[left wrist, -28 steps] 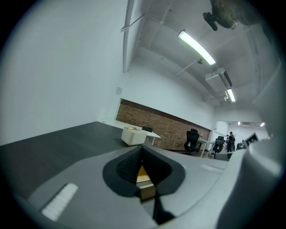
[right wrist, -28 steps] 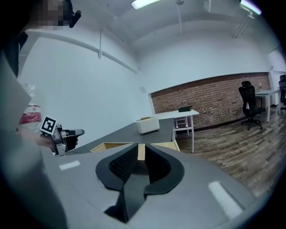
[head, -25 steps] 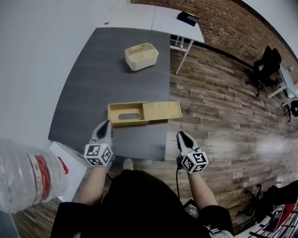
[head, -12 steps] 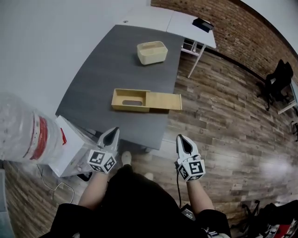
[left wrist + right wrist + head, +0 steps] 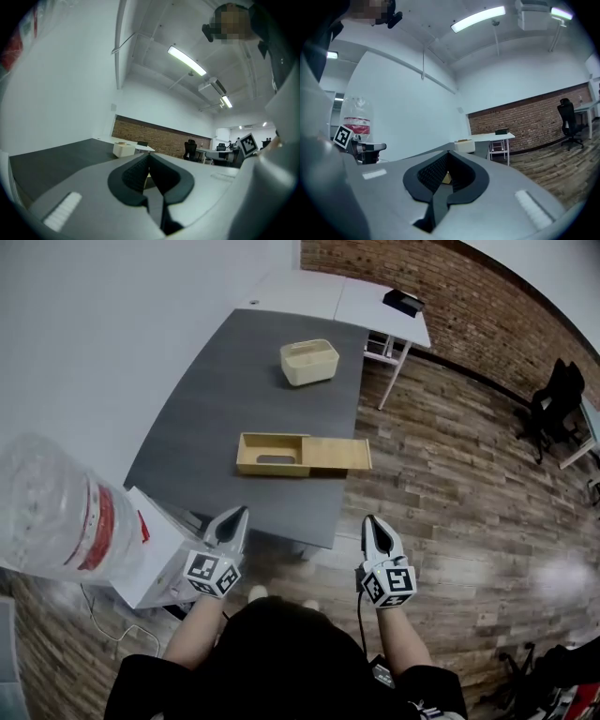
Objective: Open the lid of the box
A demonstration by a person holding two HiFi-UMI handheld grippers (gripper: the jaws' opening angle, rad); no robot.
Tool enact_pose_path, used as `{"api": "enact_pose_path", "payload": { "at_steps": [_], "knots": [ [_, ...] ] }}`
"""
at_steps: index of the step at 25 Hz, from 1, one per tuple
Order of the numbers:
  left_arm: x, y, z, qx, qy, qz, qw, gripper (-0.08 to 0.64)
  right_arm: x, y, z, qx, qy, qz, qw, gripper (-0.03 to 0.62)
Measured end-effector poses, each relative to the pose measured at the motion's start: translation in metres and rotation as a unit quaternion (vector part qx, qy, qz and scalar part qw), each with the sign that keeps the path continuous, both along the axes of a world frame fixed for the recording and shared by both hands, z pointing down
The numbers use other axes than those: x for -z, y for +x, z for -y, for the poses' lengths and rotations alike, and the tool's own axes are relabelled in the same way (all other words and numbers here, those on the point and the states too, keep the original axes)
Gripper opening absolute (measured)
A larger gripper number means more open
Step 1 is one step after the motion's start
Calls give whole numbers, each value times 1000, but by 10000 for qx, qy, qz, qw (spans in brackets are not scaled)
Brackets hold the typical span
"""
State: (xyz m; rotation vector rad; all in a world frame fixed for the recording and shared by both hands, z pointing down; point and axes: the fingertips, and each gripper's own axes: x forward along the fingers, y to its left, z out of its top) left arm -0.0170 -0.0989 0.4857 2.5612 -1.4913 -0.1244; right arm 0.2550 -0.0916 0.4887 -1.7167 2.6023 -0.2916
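Head view: box [image 5: 272, 455] lid [image 5: 339, 454] slid mostly out, interior exposed; task judged largely complete. Left gripper [image 5: 234, 517] and right gripper [image 5: 373, 523] closed, empty, well apart from box

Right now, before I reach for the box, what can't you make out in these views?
Wooden box interior: head view, too small; the dark oval inside is unidentifiable.
Same box, both gripper views: shut jaws hide all but a tan sliver.
Cream bin contents: too small in head view.
Black item on the white table: too small to name.
Water bottle: cut off by head view's left edge.
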Motion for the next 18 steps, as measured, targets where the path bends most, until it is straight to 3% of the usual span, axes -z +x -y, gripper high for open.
{"api": "enact_pose_path", "payload": {
  "at_steps": [18],
  "knots": [
    [13,-30,30,-253,138,-186,9994,0,4,-21,11,-227,-58,-290,9993,0]
  ]
}}
